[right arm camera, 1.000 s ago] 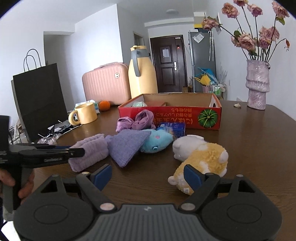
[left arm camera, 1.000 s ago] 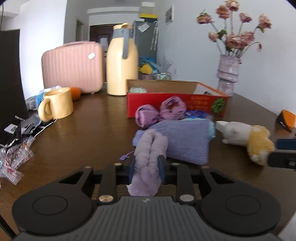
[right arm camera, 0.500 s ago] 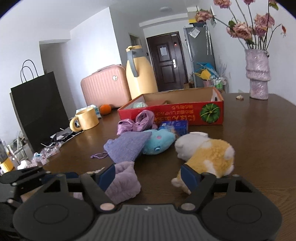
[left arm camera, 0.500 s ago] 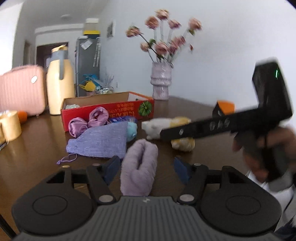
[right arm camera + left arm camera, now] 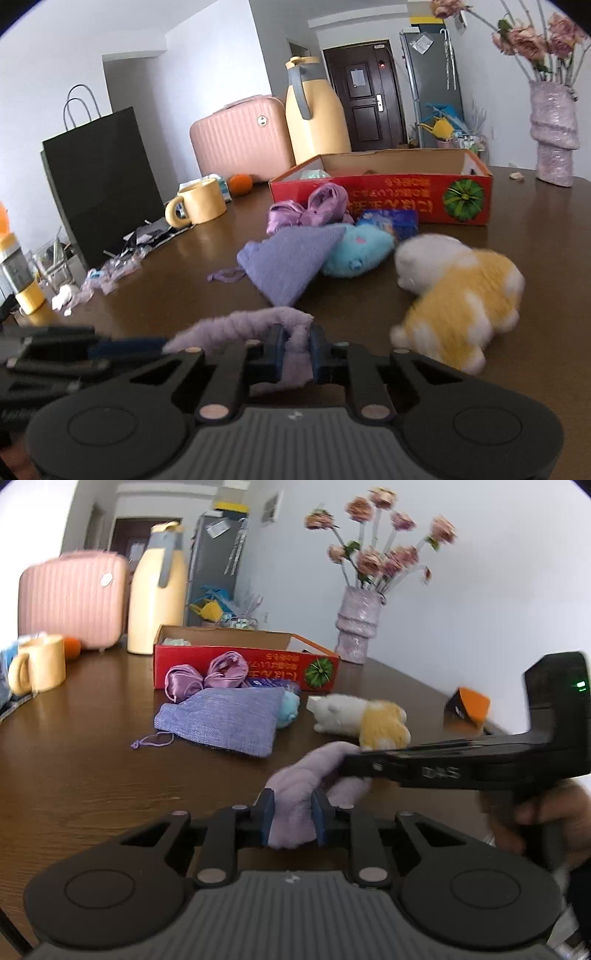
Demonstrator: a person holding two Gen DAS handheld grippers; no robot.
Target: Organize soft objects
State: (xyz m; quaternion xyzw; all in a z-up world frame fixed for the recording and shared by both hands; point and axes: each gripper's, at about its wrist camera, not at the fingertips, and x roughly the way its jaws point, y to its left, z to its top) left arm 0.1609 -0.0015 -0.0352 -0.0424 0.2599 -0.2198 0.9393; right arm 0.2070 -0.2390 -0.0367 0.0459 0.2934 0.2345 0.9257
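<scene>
Now lilac fuzzy band [image 5: 295, 797] pinched at opposite ends: left fingers [image 5: 266, 814] just closed, right fingers [image 5: 276, 349] too.

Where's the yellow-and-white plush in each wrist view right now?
Left wrist: the plush lies right of centre on the table, just beyond the right gripper.
Right wrist: the plush fills the right side, close to the camera.
Shared landmark: the red box behind it.
</scene>
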